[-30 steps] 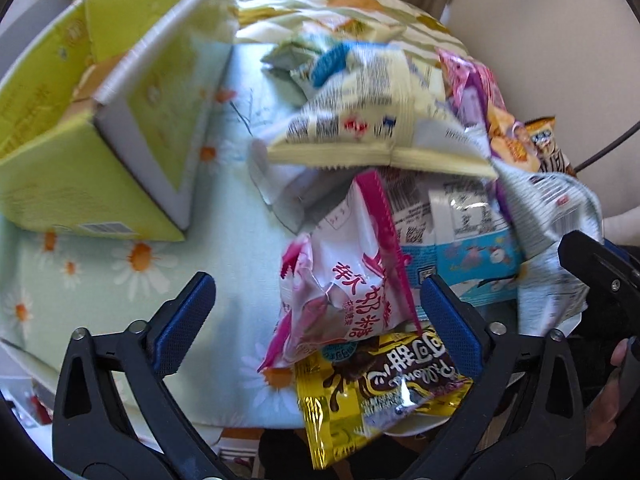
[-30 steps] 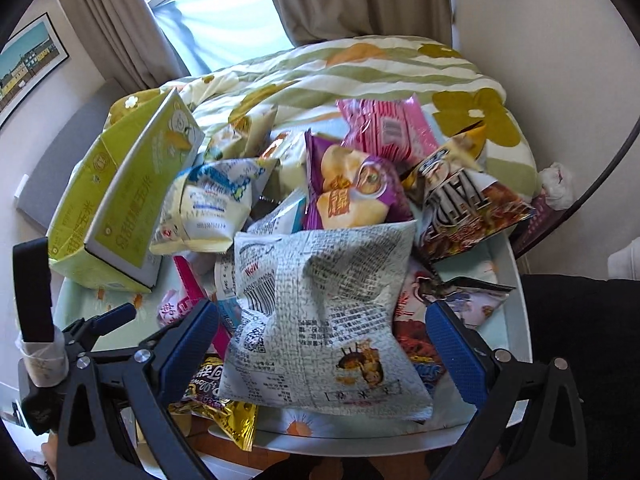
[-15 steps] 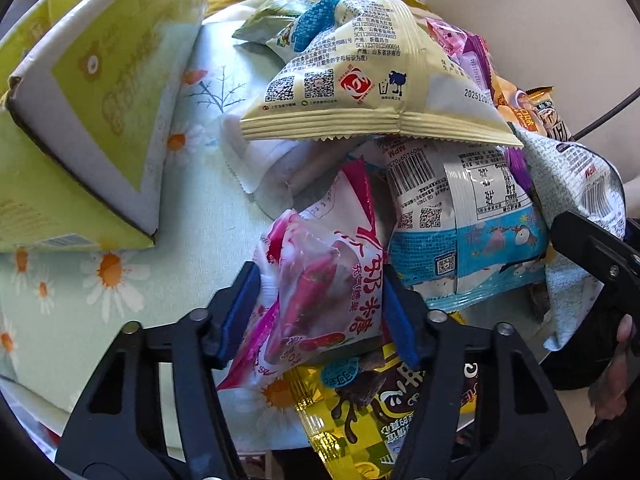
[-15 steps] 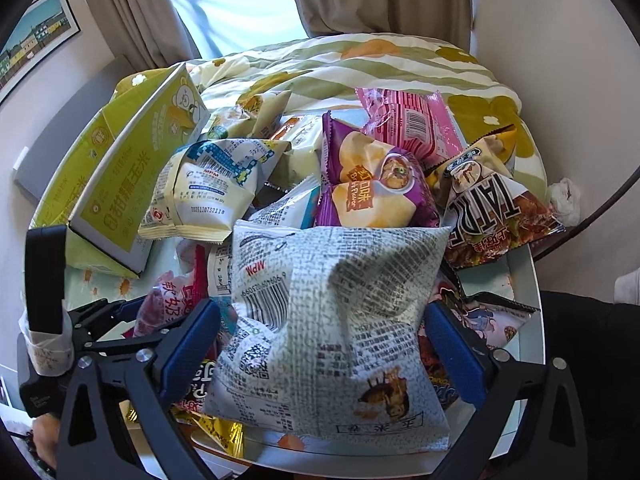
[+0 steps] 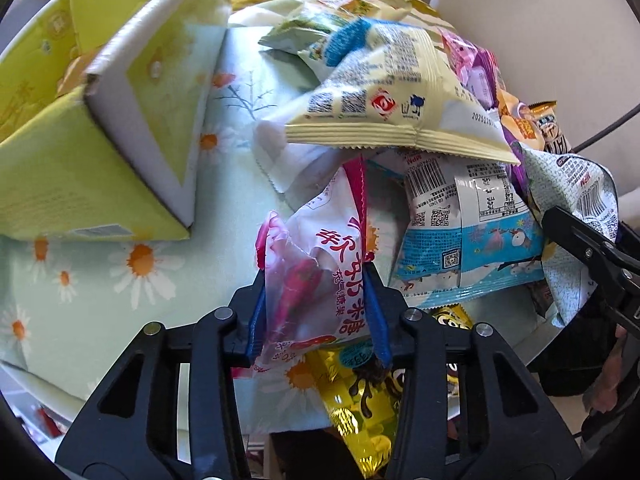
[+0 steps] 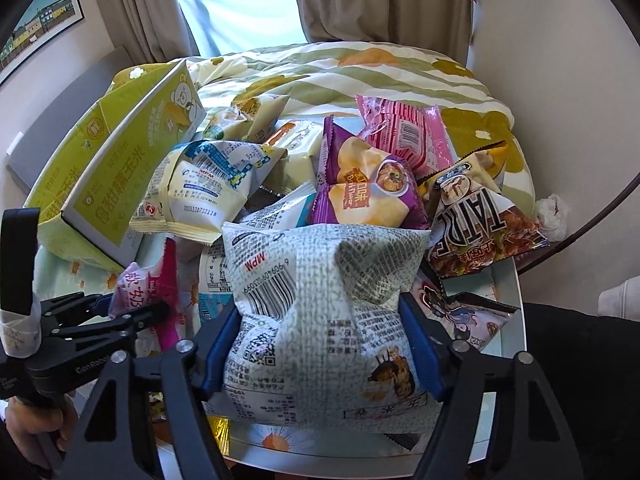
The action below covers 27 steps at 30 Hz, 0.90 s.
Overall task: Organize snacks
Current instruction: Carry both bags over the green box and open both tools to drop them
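Your left gripper has just clamped the pink-and-white crinkly candy packet; your right gripper now pinches the grey-printed puffy snack bag (seemingly firmly): both at the tabletop's near edge, ready to lift.

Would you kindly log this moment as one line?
left tool: shut on pink candy bag | right tool: shut on grey printed bag | box: open

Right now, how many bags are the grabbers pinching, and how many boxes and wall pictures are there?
Pinched bags: 2, the pink candy bag in the left gripper and the grey bag in the right gripper
Boxes: 1, the yellow-green box
Wall pictures: 1, the framed picture
Total: 4
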Each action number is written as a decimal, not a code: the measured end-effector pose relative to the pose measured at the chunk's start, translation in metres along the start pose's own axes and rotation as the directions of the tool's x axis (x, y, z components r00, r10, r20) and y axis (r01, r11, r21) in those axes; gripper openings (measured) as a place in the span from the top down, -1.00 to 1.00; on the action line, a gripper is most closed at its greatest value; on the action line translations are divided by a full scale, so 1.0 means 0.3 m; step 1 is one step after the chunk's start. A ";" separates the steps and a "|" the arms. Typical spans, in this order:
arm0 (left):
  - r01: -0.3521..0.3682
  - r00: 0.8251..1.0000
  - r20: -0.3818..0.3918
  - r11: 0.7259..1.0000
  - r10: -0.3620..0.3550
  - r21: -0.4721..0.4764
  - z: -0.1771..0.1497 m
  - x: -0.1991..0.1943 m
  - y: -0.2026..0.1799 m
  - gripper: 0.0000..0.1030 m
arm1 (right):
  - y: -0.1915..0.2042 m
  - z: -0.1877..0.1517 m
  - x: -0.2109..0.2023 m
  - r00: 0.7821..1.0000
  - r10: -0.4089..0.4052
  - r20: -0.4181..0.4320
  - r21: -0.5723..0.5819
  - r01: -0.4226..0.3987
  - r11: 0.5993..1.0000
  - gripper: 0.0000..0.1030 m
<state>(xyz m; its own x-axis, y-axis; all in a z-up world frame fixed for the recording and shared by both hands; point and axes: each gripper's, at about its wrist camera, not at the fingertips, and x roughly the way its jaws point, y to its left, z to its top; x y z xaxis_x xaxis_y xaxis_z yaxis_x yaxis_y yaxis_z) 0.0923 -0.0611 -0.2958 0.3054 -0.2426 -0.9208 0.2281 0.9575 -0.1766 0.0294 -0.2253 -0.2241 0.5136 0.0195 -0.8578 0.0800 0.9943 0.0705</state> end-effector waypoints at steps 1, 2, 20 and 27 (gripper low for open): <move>0.000 1.000 0.003 1.000 0.000 -0.004 0.001 -0.009 0.005 0.26 | -0.002 -0.001 -0.004 1.000 0.001 0.000 0.002 -0.001 1.000 -0.32; 0.000 1.000 0.006 1.000 0.000 -0.007 -0.002 -0.018 0.004 0.26 | -0.005 0.001 -0.011 1.000 0.004 0.003 0.006 -0.004 1.000 -0.31; -0.031 0.987 0.153 0.995 0.045 -0.092 -0.003 -0.393 -0.038 0.26 | 0.017 0.131 -0.218 0.990 0.066 0.125 -0.040 -0.061 0.997 -0.30; -0.034 0.964 0.255 0.988 0.071 -0.148 0.101 -0.563 0.065 0.26 | 0.096 0.279 -0.267 0.976 0.141 0.168 -0.122 -0.121 0.985 -0.30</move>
<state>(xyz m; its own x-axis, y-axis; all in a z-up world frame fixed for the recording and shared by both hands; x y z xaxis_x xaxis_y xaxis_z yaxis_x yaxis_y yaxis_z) 0.0730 -0.0061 -0.1331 0.5463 -0.2053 -0.8120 0.0786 0.9778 -0.1943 0.0620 -0.2070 -0.1109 0.6562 0.1412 -0.7412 -0.0876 0.9899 0.1111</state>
